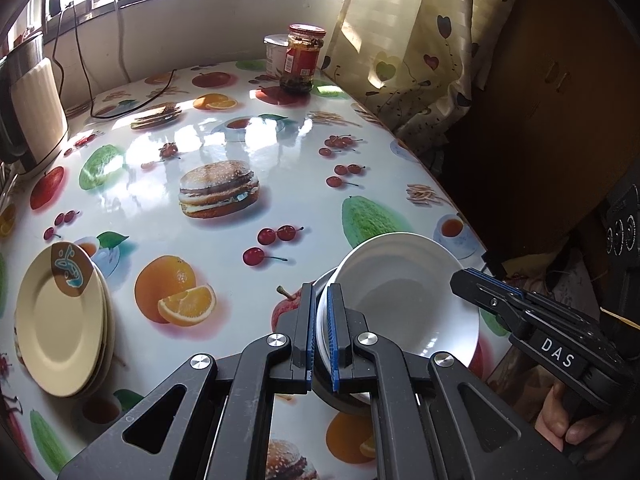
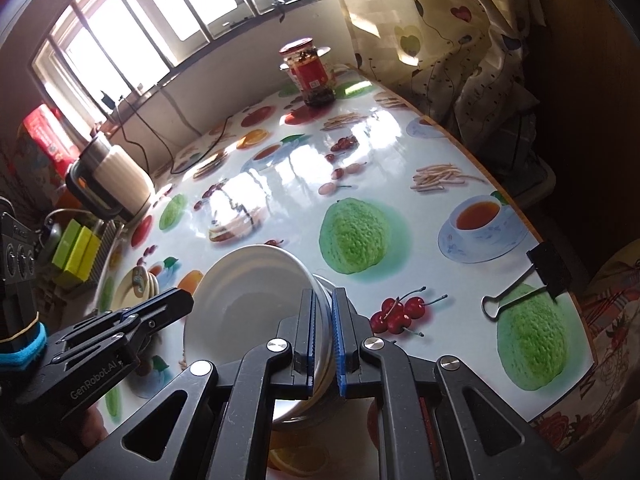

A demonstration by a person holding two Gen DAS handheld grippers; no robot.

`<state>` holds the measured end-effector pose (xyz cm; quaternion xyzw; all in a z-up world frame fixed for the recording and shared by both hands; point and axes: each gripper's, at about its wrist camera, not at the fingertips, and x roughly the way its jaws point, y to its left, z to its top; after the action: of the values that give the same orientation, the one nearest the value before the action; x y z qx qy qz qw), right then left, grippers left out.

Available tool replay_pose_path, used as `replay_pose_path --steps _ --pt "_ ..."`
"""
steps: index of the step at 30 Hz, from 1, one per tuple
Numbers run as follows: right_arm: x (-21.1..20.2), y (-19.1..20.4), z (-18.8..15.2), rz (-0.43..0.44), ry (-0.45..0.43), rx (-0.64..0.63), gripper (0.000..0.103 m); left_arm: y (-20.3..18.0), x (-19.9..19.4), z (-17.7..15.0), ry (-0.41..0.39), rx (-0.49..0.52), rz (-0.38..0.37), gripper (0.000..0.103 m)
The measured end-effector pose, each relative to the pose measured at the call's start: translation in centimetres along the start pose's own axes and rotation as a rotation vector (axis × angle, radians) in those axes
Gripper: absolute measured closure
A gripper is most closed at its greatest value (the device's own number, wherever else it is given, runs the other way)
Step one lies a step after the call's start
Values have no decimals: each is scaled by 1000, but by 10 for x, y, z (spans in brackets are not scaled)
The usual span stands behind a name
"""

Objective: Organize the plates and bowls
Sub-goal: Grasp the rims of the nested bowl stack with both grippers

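Note:
A white bowl is held tilted above the fruit-print table, with a second white bowl nested under it. My left gripper is shut on the bowls' left rim. My right gripper is shut on the opposite rim of the same bowls; it shows in the left wrist view at the bowl's right side. A stack of cream plates lies at the table's left edge, the top one with a brown patterned patch. The stack also shows small in the right wrist view.
A red-lidded jar and a white tub stand at the far edge. A kettle with cables stands far left. A black binder clip lies near the right edge. A curtain hangs to the right.

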<state>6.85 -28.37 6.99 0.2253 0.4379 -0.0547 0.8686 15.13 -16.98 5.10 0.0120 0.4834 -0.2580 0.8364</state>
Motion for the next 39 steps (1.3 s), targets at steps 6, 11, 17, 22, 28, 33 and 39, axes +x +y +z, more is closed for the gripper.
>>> replay_pose_path --steps 6,11,17,22,28,33,39 --pt "4 -8 6 39 32 49 94 1 3 1 6 -6 -1 98" --pt "10 -13 3 73 60 91 94 3 5 1 8 -15 -7 98" --pt "10 -18 4 94 70 131 94 1 6 1 9 -13 -14 97" --pt "9 -16 3 84 65 112 94 4 6 0 10 -20 -12 98" --pt "3 -12 0 75 22 99 92 5 1 -5 -9 -14 -11 98" --pt "-16 -5 -2 45 -51 47 90 7 -13 -12 -58 -22 1 97" --pt "-32 -3 -13 22 -116 8 71 19 -28 -23 -112 -33 66 97"
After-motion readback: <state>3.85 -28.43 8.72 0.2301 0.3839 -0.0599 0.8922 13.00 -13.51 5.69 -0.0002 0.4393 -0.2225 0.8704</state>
